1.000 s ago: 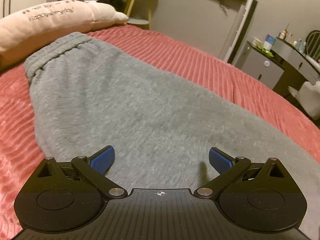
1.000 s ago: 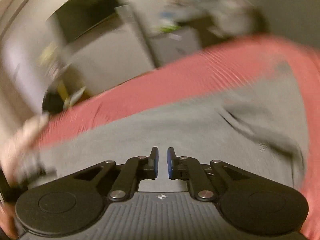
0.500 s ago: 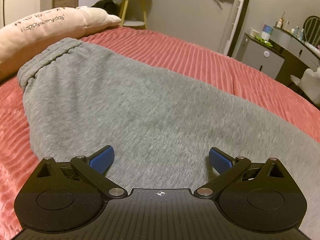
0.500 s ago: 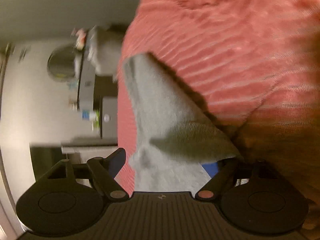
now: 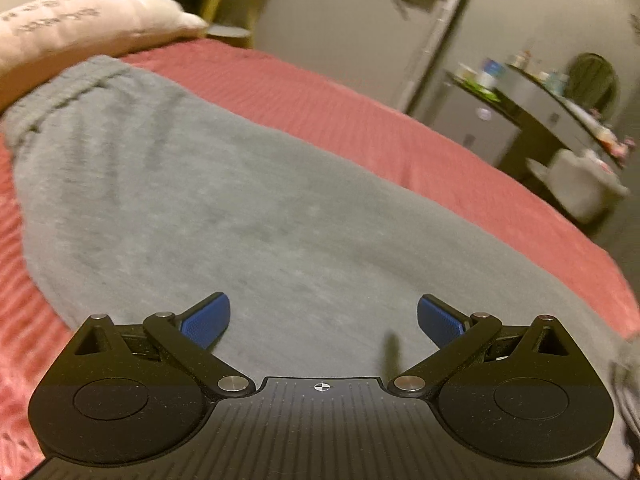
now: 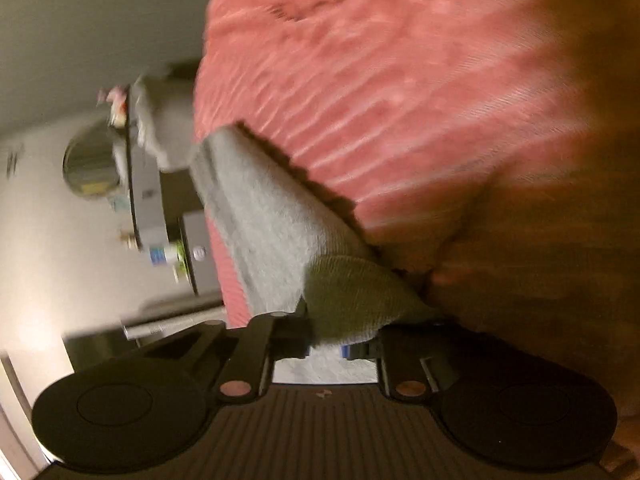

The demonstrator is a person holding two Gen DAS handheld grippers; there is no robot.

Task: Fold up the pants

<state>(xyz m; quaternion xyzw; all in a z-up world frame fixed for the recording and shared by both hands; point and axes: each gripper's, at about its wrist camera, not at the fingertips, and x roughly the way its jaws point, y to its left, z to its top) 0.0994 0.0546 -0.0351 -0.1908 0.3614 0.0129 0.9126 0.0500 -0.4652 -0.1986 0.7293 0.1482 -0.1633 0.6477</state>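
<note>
Grey knit pants [image 5: 248,200], one pair, lie flat along a red ribbed bedspread [image 5: 360,120], waistband toward the single cream pillow [image 5: 80,28]. Left gripper [image 5: 323,320] hovers just above the leg cloth, its two blue pads [image 5: 206,322] spread wide with nothing between them. Right gripper [image 6: 326,344] is rolled on its side at the far end of the garment; its jaws have just been closing and now pinch a ribbed cuff [image 6: 352,300], the cloth bunched between the pads. From there the leg runs away along the bed edge. View blurred; finer detail unreadable.
</note>
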